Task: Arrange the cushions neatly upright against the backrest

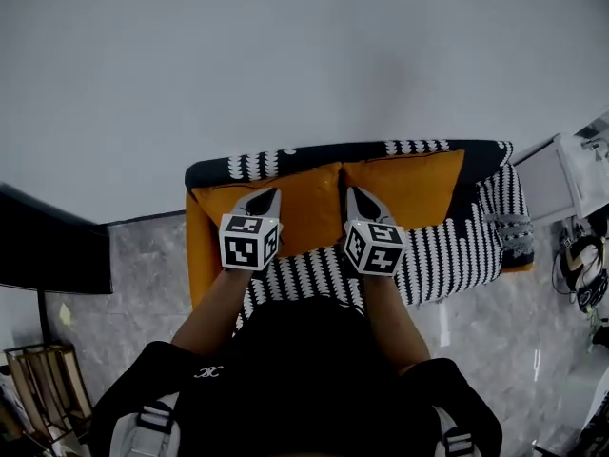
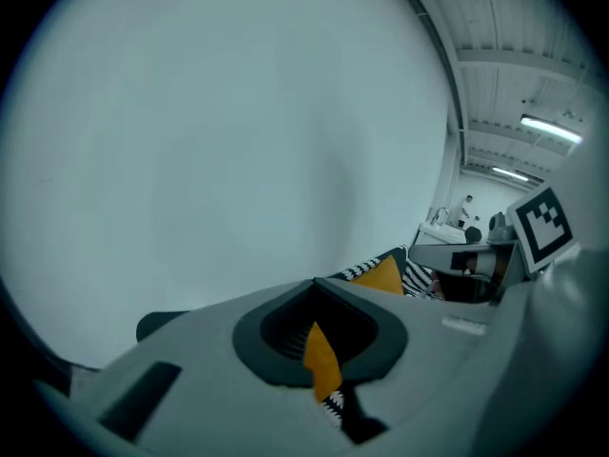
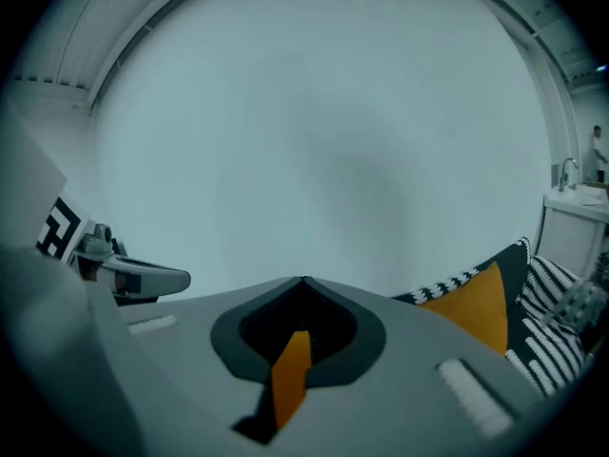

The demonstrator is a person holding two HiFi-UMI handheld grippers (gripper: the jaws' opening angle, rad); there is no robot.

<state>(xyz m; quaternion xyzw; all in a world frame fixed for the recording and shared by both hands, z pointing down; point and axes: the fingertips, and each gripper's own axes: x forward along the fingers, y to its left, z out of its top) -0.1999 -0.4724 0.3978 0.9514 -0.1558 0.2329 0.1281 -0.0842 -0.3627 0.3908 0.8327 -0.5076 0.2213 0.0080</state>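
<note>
Now left tool (image 1: pixel 269 194), right tool (image 1: pixel 353 193) clenched on upright cushions (image 1: pixel 306 212), long axes sideways

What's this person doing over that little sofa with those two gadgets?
A person is tidying a small sofa using two hand-held claws. The left claw pinches the top of the left orange cushion, the right claw the right orange cushion. Both cushions stand upright side by side against the backrest.

Both forearms stretch toward twelve o'clock, side by side; the left gripper (image 1: pixel 267 198) and right gripper (image 1: pixel 355 196) each pinch orange fabric (image 2: pixel 322 358), jaws closed tight.
</note>
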